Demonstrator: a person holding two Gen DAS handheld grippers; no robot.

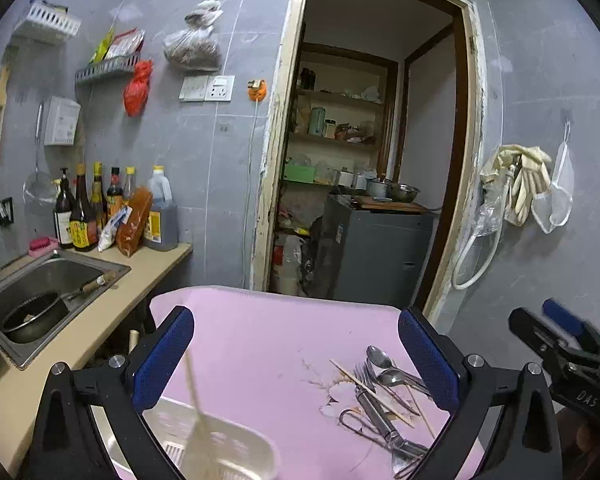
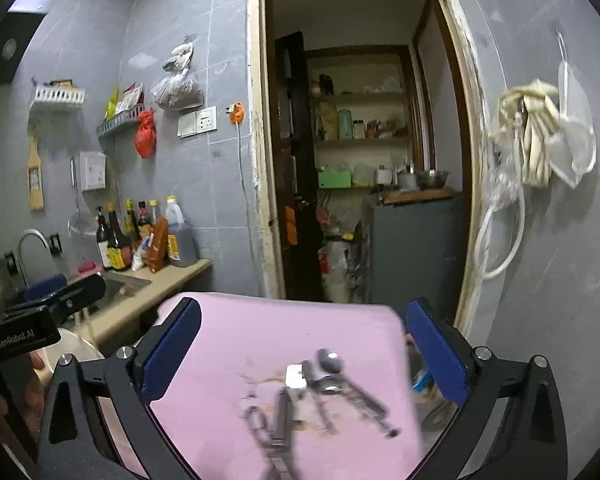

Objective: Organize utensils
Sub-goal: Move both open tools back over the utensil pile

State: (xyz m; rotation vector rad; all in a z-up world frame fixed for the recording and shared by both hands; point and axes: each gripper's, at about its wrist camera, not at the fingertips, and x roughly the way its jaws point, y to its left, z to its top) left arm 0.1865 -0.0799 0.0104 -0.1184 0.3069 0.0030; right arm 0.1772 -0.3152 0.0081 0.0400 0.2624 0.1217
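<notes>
A heap of metal utensils lies on the pink table: spoons, forks, thin wooden chopsticks and a scissor-like tool. In the right wrist view the same utensils are blurred. A pale slotted basket sits at the near left edge, with a blurred pale stick standing tilted in it. My left gripper is open above the table with nothing pressed between its pads. My right gripper is open too, over the heap, holding nothing. Each gripper shows in the other's view: right gripper, left gripper.
A counter on the left carries a steel sink with a dark pan and a row of sauce bottles. Beyond the table an open doorway shows a grey cabinet and shelves. Gloves and a hose hang on the right wall.
</notes>
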